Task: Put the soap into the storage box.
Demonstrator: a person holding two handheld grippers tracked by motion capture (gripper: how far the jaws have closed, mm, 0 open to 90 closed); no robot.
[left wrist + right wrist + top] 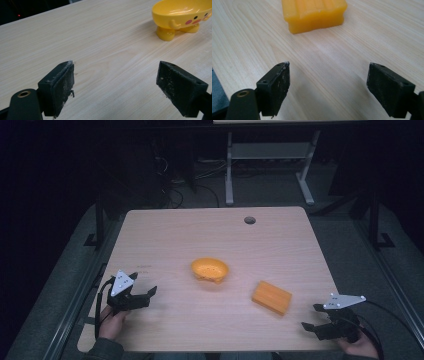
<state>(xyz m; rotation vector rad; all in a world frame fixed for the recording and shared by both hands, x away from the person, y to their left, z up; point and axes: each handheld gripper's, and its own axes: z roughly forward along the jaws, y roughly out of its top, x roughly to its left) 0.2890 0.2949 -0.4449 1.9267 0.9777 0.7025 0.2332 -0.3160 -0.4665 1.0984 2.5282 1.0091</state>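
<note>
Left gripper (143, 289): jaws wide apart, nothing between them, near the table's (280, 235) left edge.
Right gripper (312, 317): jaws wide apart, holding nothing.
Yellow bowl (210, 269): table centre.
Orange block (271, 297): near the right gripper, apart.

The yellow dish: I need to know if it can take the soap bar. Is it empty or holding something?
Empty. The yellow dish shows a bare inside in the high view, and the soap bar lies apart on the table.

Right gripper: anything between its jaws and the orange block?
Nothing: the right gripper view shows bare table between the open right gripper and the orange block.
</note>
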